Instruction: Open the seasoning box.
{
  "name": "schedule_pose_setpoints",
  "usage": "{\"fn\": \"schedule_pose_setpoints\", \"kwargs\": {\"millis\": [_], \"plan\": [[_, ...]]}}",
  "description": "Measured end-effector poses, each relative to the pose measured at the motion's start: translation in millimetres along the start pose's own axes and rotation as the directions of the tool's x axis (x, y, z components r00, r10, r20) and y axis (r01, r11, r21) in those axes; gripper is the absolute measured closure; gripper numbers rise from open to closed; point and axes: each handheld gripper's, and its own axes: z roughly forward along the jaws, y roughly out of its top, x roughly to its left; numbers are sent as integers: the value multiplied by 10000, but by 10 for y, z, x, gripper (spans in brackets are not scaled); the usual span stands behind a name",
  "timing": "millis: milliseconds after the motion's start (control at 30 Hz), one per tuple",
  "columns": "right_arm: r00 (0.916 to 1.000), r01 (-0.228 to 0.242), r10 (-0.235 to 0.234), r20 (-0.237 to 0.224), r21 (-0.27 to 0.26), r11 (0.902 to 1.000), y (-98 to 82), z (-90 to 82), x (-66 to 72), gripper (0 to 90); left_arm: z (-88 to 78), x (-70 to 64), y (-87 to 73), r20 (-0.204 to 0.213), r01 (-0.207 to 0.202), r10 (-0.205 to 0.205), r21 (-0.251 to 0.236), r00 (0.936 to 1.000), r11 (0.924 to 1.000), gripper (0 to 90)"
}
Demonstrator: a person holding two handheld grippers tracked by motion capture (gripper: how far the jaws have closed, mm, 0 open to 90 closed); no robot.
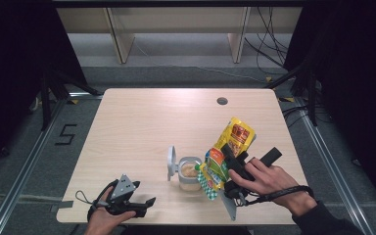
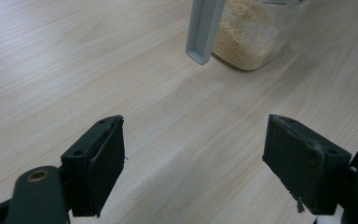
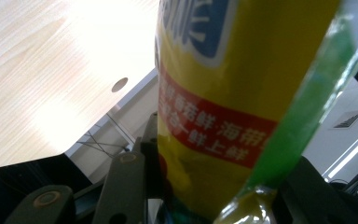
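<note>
A light wooden table [image 1: 142, 122] with a round cable hole [image 1: 222, 101] stands before pale shelving [image 1: 176, 29].

"5" marked on floor [image 1: 67, 134]

My left hand [image 1: 108, 208] rests low at the near table edge, left gripper [image 1: 142, 205] level, jaws wide apart with nothing between them. My right forearm comes in from the lower right, right hand [image 1: 267, 178] wrapped round the right gripper [image 1: 227, 159], raised and tilted, jaws clamped on a pouch [image 1: 225, 152].
</note>
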Motion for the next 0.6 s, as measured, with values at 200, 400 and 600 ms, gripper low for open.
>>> {"fn": "schedule_pose_setpoints", "kwargs": {"millis": [200,400,600], "plan": [[10000,-68,68,50,-43,10000,4,-3,6,623,-1,3,0,-24,-29,29,24,10000,10000,199],[10000,-89,89,-5,-37,10000,-1,-10,7,623,-1,1,0,-19,-20,20,14,10000,10000,199],[9999,-113,113,-14,-74,9999,6,-17,14,623,-2,3,0,-26,-29,29,19,10000,10000,199]]}}
